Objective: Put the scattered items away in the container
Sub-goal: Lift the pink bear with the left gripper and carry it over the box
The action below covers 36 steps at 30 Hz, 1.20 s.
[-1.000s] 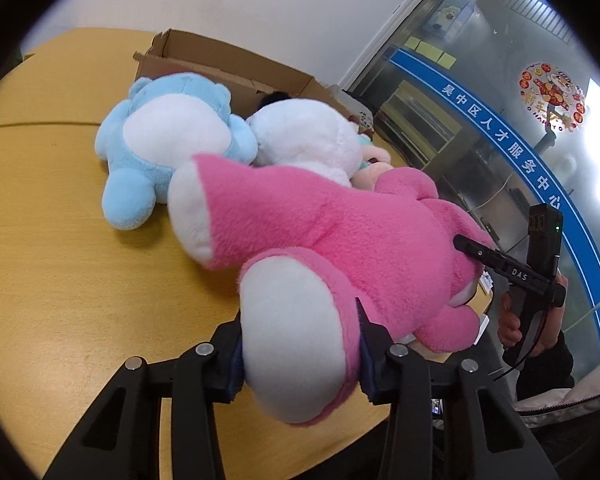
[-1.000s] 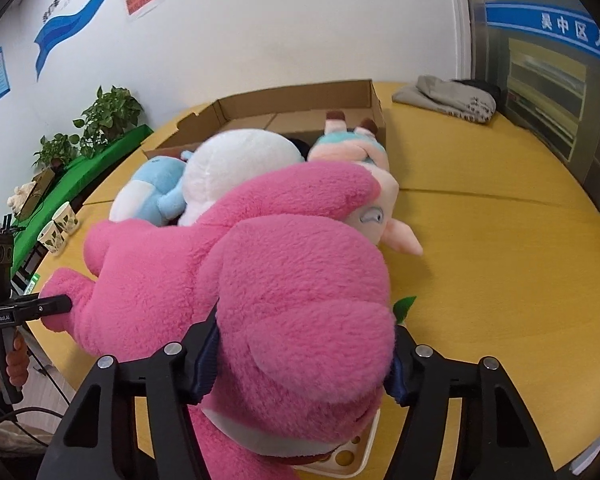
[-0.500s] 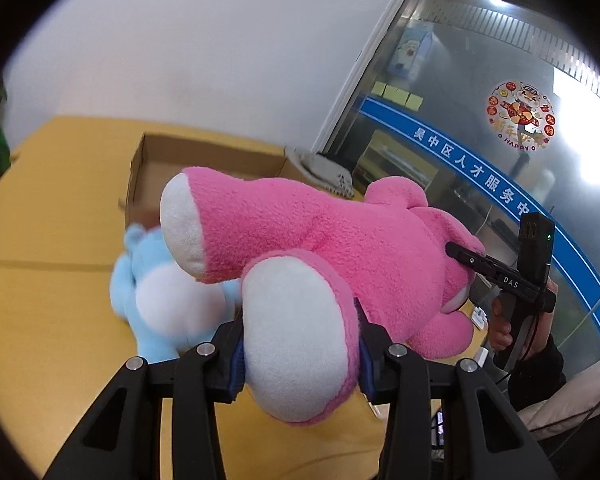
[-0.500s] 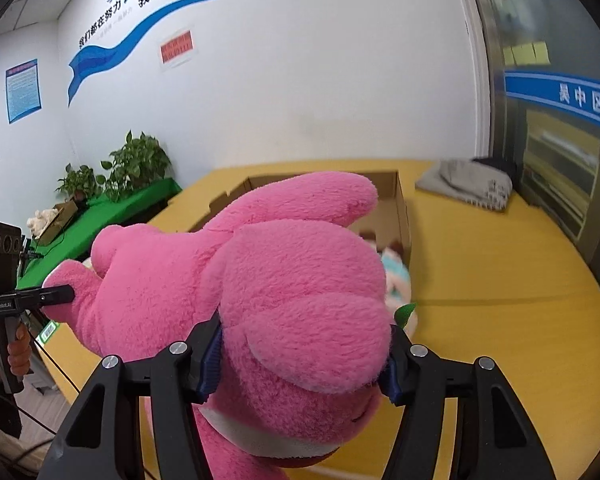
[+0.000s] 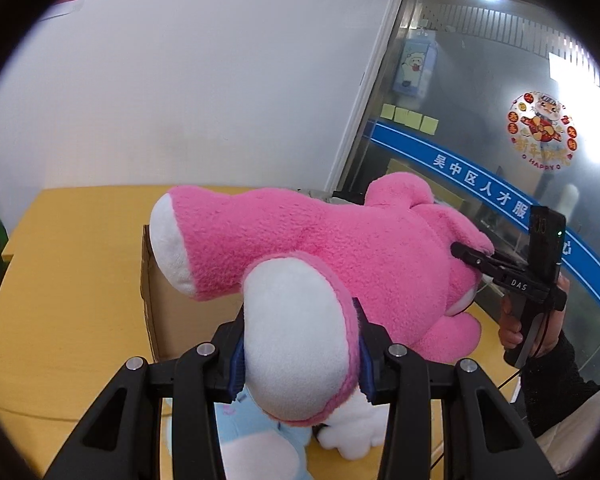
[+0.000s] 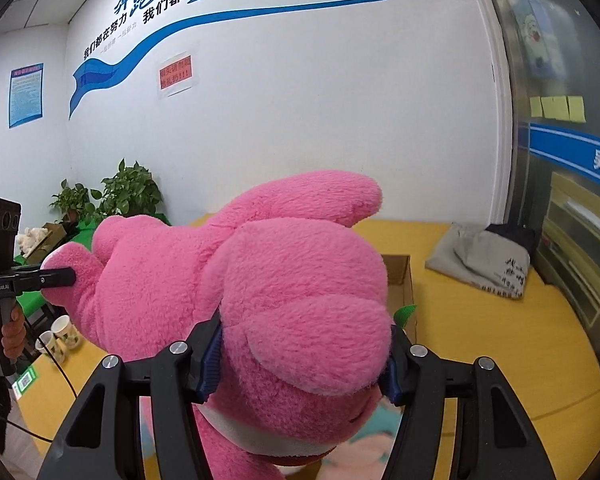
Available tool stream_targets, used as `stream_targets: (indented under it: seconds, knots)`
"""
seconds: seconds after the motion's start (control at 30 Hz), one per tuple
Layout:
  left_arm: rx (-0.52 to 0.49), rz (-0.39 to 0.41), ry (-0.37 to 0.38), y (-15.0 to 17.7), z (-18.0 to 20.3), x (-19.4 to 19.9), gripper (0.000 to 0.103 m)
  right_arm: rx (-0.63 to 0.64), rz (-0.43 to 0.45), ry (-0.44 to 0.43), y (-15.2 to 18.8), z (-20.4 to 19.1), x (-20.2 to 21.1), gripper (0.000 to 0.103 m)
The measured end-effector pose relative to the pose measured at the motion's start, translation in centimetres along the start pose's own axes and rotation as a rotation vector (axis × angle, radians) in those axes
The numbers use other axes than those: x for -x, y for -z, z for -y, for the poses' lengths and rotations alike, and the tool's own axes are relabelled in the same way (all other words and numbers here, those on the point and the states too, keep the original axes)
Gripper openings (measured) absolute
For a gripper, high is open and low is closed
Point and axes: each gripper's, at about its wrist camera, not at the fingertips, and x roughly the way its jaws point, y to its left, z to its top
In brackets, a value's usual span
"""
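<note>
Both grippers had risen since the earlier frames, carrying the pink plush toy [image 5: 340,256] up off the yellow table [image 5: 60,280] so that the wall filled more of each view and the other toys dropped low in the picture. The left gripper [image 5: 300,354] pinched one white-soled foot of the toy between its blue pads, the plush bulging around them. The right gripper [image 6: 304,356] squeezed the toy's head, its jaws held fairly wide by the bulk of the stuffing. The toy hung level between the two, in the air above the table and just in front of the cardboard box [image 5: 168,312], whose near wall showed behind its other leg. A light blue plush toy [image 5: 252,440] and a white one [image 5: 352,436] lay on the table below. A grey folded cloth [image 6: 484,260] rested on the far part of the table, right of the box.
</note>
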Motion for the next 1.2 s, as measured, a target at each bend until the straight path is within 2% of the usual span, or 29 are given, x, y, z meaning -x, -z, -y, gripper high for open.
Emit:
stream_targets:
  seconds: [0.1,0.37,0.57,0.9,1.07,1.2]
  knots:
    - [-0.001,-0.003,-0.003,-0.4,-0.5,-1.1,0.042,0.011,-0.001,0.008,-1.1,0.4,-1.7,0.066]
    - [0.032,-0.021,-0.004,-0.8,-1.7,-3.3,0.042,-0.035,-0.038,-0.007,-1.0,2.4,-5.5,0.065]
    - [0.025,-0.003,-0.009,-3.7,-2.7,-5.6,0.042,-0.064,-0.047,-0.022,-2.6,4.2,-8.7,0.065]
    - [0.07,-0.074,-0.026,-8.4,-7.5,-15.7,0.041,-0.107,-0.122,-0.004,-5.8,8.8,-19.4,0.065]
    - [0.083,-0.15,-0.046,-8.4,-9.7,-21.3,0.041,-0.114,-0.206,0.006,-5.6,11.4,-25.6,0.065]
    - [0.118,-0.226,-0.055,-7.4,-11.7,-26.0,0.041,-0.139,-0.301,-0.004,-4.2,13.9,-30.5,0.065]
